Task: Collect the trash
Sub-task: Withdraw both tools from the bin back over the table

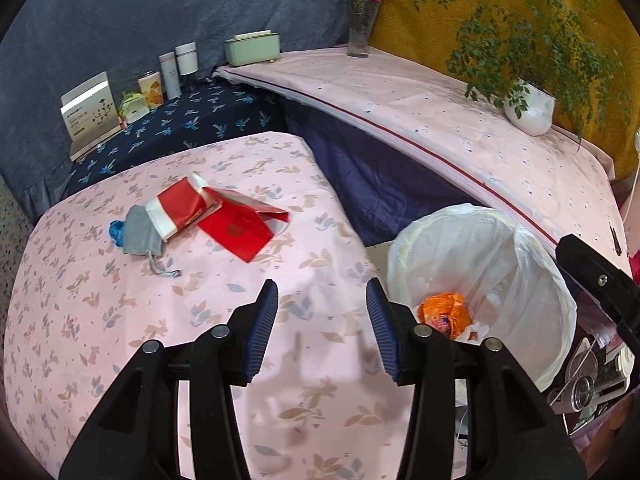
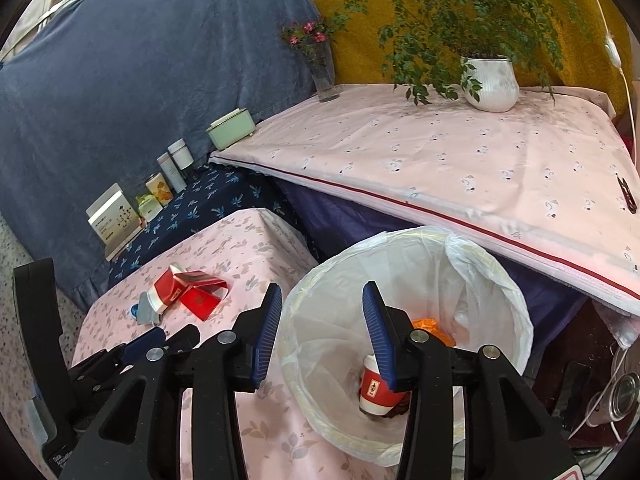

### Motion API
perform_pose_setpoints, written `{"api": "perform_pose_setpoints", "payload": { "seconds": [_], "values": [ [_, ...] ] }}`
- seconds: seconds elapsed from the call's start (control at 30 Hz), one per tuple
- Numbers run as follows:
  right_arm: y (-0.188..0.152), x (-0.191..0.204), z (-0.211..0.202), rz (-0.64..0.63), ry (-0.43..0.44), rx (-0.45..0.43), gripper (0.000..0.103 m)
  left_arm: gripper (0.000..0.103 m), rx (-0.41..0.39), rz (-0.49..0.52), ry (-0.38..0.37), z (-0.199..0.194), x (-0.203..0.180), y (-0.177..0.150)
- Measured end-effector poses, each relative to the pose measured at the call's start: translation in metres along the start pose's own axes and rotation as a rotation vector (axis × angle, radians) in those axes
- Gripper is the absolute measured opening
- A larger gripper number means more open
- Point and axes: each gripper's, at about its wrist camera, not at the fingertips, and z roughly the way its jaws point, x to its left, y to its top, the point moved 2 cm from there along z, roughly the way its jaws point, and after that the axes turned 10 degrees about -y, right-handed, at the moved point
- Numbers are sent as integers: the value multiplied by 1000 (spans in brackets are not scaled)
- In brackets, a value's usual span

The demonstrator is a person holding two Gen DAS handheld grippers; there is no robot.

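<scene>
Home room, lived-in: my tongs over cloth-draped tables (image 1: 120, 320); potted plant (image 1: 528, 108) at 2 o'clock, flower vase (image 1: 362, 32) at 12, toiletry bottles (image 1: 180, 66) at 11.

Left hand-held gripper (image 1: 322, 312) hangs open over the pink surface (image 1: 120, 320); red packaging (image 1: 224, 220) at eleven o'clock, lined bin (image 1: 500, 264) at two.

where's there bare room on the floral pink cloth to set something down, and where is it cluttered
The floral pink cloth is bare between the red packaging and the open, empty left gripper, across to the bin side edge. The far-left part is crowded: red packaging, grey pouch, blue item. The raised pink table is bare in front of the plant pot.
</scene>
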Motion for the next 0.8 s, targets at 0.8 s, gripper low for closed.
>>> {"api": "perform_pose_setpoints", "payload": {
  "seconds": [0.8],
  "values": [
    [-24,101,22,-163,80,54,47,62,-14,-158,134,-13,123,-11]
  ]
}}
